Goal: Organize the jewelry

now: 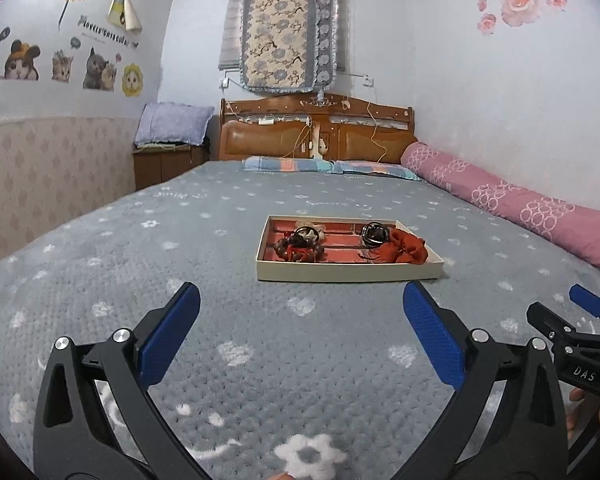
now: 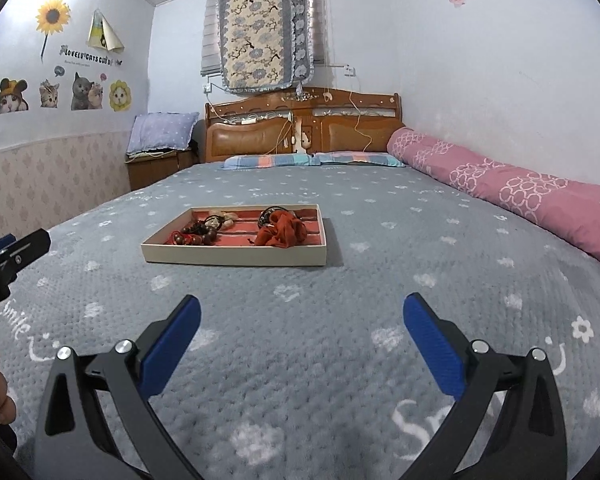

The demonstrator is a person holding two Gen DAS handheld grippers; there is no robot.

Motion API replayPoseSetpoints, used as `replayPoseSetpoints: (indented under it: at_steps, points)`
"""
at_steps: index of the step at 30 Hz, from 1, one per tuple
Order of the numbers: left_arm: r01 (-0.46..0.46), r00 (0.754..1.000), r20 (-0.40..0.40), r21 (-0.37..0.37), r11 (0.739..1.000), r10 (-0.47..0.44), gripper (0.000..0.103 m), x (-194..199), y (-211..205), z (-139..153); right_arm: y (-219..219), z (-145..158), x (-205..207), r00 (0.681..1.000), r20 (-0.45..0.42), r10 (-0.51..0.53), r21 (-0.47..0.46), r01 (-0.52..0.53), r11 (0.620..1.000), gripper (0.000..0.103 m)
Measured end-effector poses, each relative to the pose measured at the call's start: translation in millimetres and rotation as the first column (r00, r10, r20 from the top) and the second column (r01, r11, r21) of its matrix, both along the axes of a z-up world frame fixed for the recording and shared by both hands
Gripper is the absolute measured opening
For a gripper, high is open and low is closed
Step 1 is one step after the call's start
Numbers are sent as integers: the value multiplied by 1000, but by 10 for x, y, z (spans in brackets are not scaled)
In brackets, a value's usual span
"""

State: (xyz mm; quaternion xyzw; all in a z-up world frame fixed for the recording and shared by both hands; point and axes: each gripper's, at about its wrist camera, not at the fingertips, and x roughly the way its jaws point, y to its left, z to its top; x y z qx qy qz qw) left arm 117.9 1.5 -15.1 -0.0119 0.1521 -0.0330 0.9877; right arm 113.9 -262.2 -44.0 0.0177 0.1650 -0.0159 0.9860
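A shallow cream tray with a red divided lining lies in the middle of the bed. Inside it sit a brown bead bracelet, a pale flower hair tie, dark ring-shaped hair ties and a red-orange scrunchie. My left gripper is open, well short of the tray, nothing between its blue pads. My right gripper is open too, near side of the tray and to its right.
The grey flower-patterned blanket covers the whole bed. A pink rolled quilt lies along the right wall. Pillows and a wooden headboard are at the far end; a bedside cabinet stands far left.
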Motion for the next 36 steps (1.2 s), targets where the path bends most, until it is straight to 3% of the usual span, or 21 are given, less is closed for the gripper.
replayPoseSetpoints:
  at_steps: [11,24,36]
  points:
    - [5,1000,13,9,1000,-5,98,-78,-64,-13,-59,-20,-98,1000,21,4,22,-4,1000,99]
    - [-7,1000,-19,21,1000,7,98,45,-77,-262,-58,-69,-67,999,29,13,32,-14,999,99]
    - [-3,1000,-19,33,999,3,98,46,-80,-308,24,-97,-68,999,41,23,3,-23,1000,99]
